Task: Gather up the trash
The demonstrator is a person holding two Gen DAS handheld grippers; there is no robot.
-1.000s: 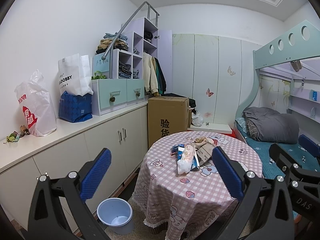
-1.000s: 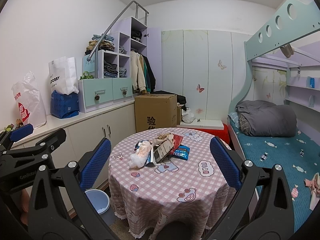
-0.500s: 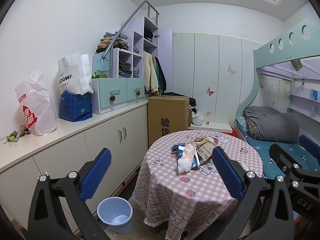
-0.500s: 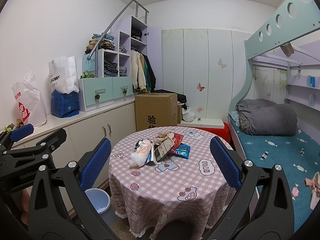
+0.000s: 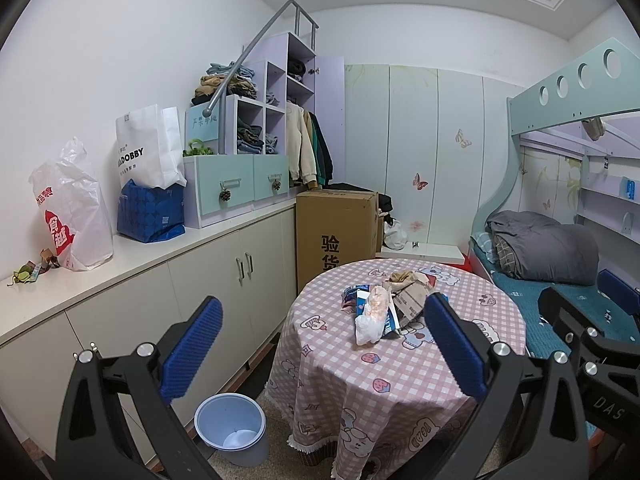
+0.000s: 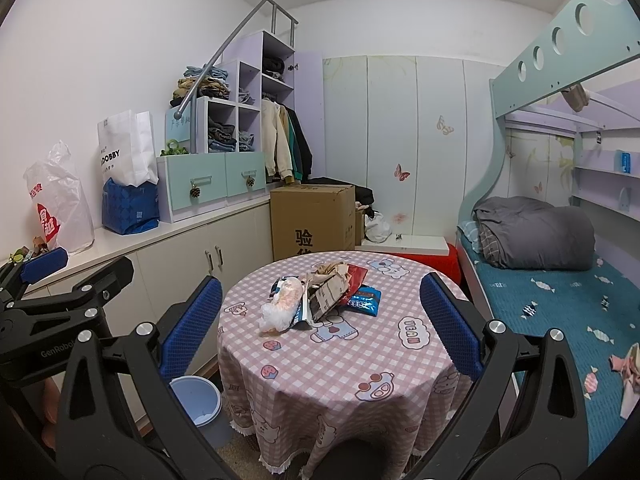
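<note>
Both grippers, left (image 5: 322, 340) and right (image 6: 318, 322), hang spread and seemingly barely nearer the crumpled wrapper pile (image 6: 320, 296) at twelve o'clock; collecting not begun

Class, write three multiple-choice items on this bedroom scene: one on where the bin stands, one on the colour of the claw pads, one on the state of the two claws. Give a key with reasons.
1. Where is the bin?
A. on the round table
B. on the floor by the table, below the cabinets
C. on the bed

2. What colour are the claw pads?
A. red
B. green
C. blue

3. What state are the claws in?
A. both open and empty
B. both shut on wrappers
C. one holds the bin

Key: B, the bin stands on the floor beside the table; C, the pads are blue; A, the left claw and right claw are spread wide, with the trash pile untouched on the table.
</note>
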